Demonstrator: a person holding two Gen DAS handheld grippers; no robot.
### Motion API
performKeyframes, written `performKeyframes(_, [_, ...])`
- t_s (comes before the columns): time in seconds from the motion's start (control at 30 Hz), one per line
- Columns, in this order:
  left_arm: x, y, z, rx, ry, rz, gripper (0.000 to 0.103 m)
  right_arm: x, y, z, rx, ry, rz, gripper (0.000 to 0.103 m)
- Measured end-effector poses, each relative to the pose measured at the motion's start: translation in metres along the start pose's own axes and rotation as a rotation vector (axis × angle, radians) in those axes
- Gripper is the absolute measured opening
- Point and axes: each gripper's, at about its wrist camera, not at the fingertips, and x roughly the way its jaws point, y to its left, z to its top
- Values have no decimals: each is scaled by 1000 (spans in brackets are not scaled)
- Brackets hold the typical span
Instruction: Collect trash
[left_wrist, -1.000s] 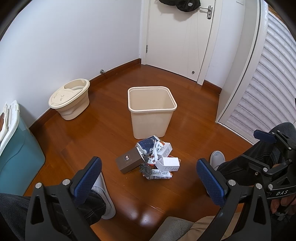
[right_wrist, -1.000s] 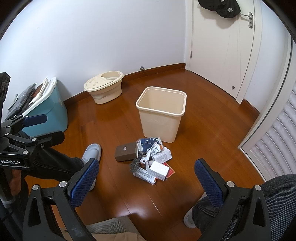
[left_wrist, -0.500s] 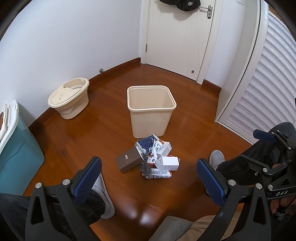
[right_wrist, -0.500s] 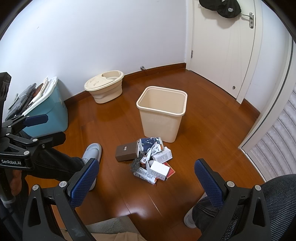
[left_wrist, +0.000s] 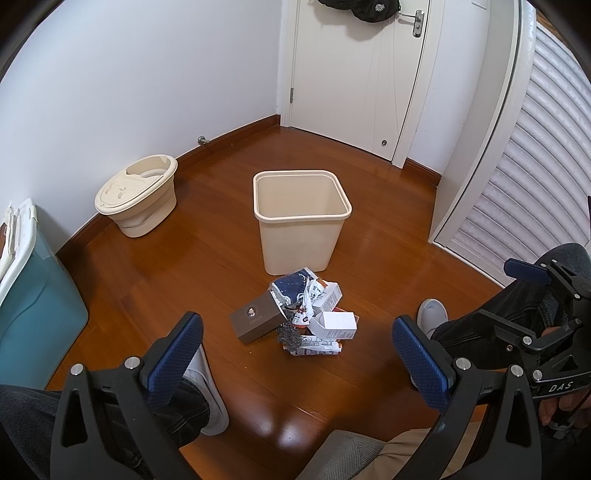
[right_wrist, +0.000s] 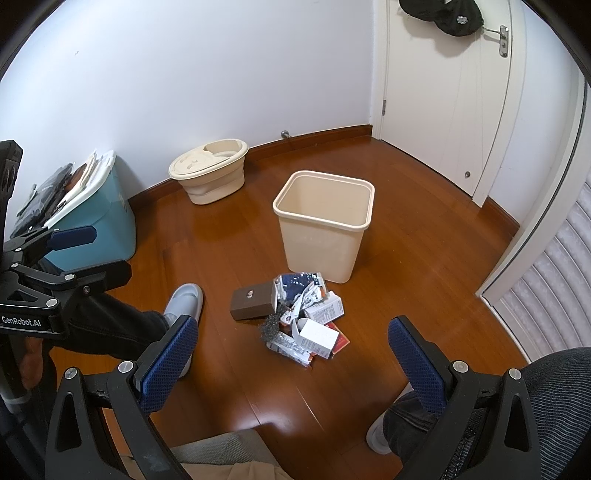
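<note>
While trash pile (left_wrist: 301, 315) sits unmoved vs 1 s ago, both hand-held grippers (left_wrist: 297, 360) (right_wrist: 291, 363) still released.

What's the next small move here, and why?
Probably lower the left gripper toward the brown box at the near-left edge of the trash pile. Both grippers are open and hold nothing, the right gripper included. The bin just behind the pile looks empty, and the box lies flat and apart enough to grab cleanly.
</note>
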Motion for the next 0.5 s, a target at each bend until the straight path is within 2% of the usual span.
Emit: performKeyframes(0.5, [0,0,1,1,2,1,103,1,0,-2,0,1,-2,103])
